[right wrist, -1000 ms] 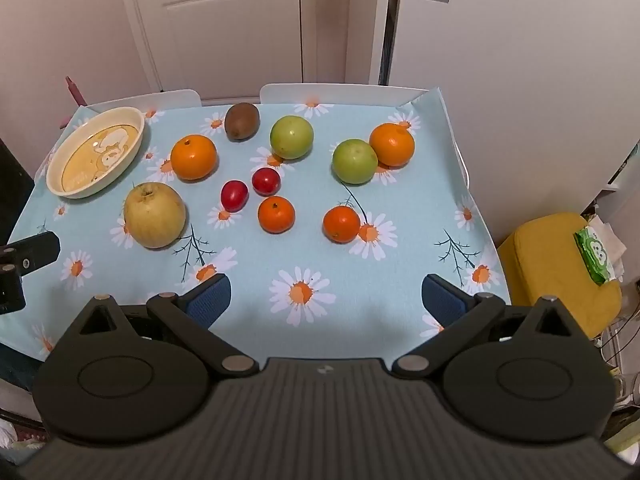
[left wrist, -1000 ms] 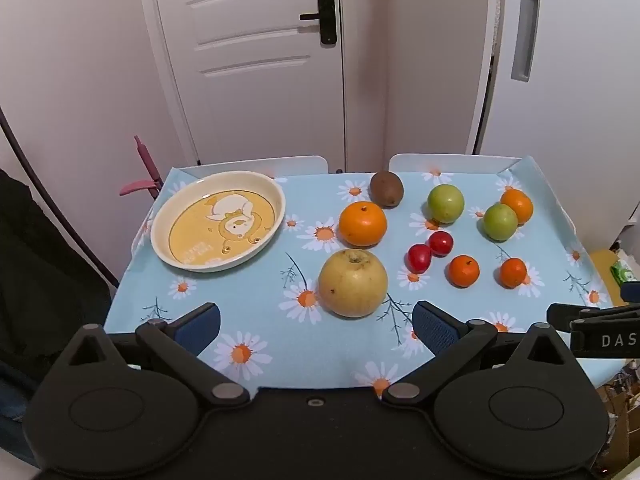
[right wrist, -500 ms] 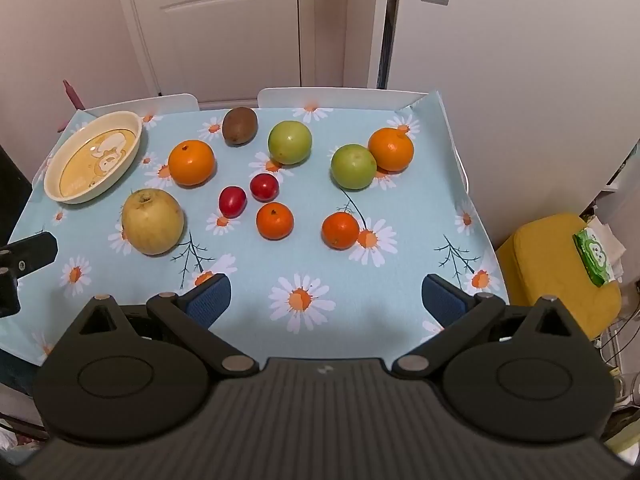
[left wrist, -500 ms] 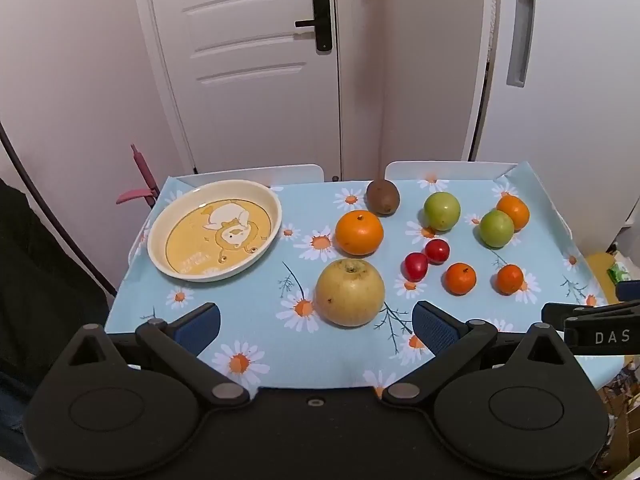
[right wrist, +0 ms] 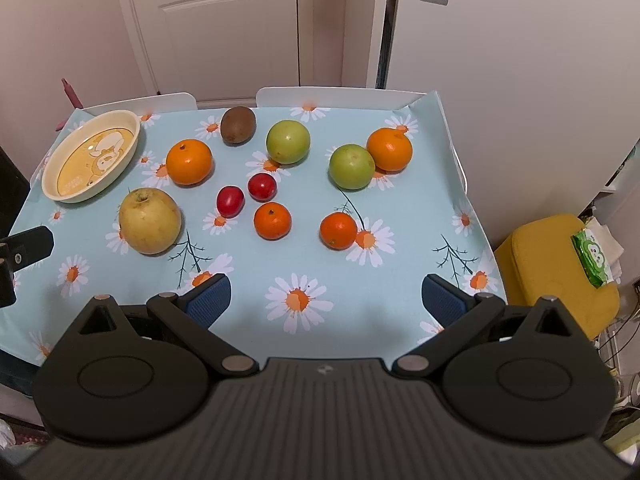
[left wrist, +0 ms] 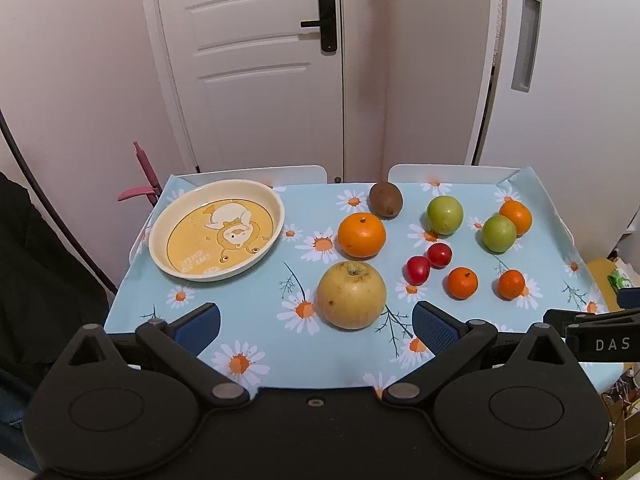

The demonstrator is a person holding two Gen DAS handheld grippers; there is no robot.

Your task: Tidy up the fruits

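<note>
Holding your left gripper (left wrist: 316,326) wide open and empty, you have the yellow pear (left wrist: 351,295) just beyond it, plate (left wrist: 160,256) far-left.

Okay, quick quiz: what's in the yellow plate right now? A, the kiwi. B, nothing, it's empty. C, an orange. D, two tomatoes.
B: the plate shows only its printed cartoon, and all the fruit, like the kiwi, lies on the tablecloth.
</note>
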